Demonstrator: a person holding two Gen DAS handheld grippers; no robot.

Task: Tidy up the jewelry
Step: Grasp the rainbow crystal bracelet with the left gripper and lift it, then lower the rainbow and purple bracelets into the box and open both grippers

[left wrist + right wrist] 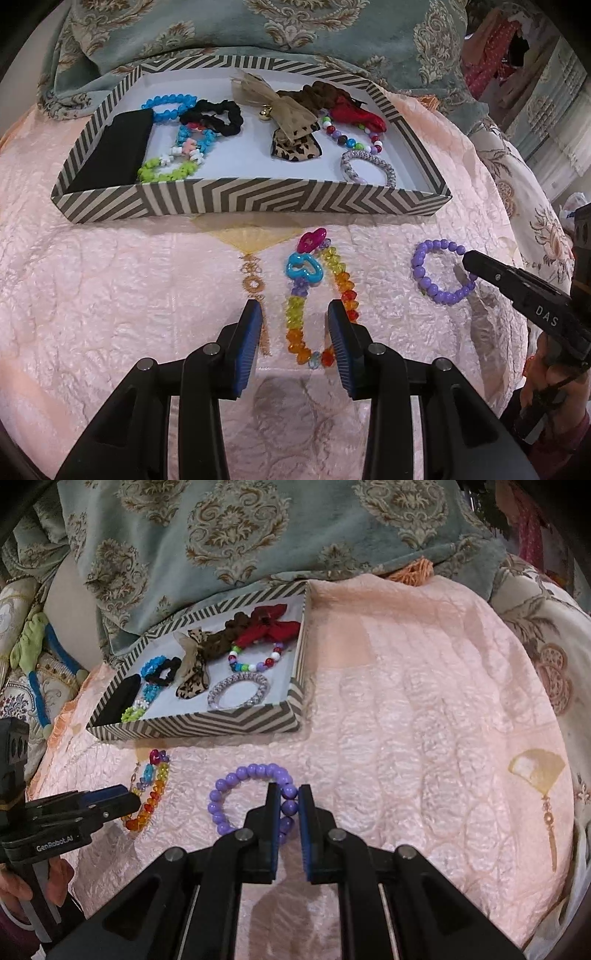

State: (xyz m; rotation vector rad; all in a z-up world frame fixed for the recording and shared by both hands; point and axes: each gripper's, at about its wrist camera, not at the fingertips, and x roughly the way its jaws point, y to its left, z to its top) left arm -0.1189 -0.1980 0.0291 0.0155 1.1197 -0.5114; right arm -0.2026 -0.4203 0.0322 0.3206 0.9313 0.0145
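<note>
Both grippers tilt steeply down toward a bed covered in a pale pink quilted bedspread (110, 295).

The left gripper (294, 314) straddles the near end of a rainbow bracelet of faceted translucent beads (295, 317). Its blue ribbed pads stand apart with one strand of beads between them and the other strand against the right-hand pad, so it is released, not clenched. From the right wrist camera, a hand (22, 886) grips this gripper's handle at the left edge.

The right gripper (289, 794) is clenched on a ring of smooth, round purple beads (236, 775), pinching two or three beads on the ring's right side. The ring lies flat on the bedspread.

The rainbow bracelet lies stretched into a narrow loop, its long axis running from the left gripper away toward a shallow cardboard box with grey and cream chevron stripes (258, 195). A blue plastic heart charm (304, 267) and a magenta one (312, 239) sit at its far end, just short of the box wall.

Inside the box lie beaded bracelets, fabric scrunchies, a leopard-print bow and a black pad at the left end.
</note>
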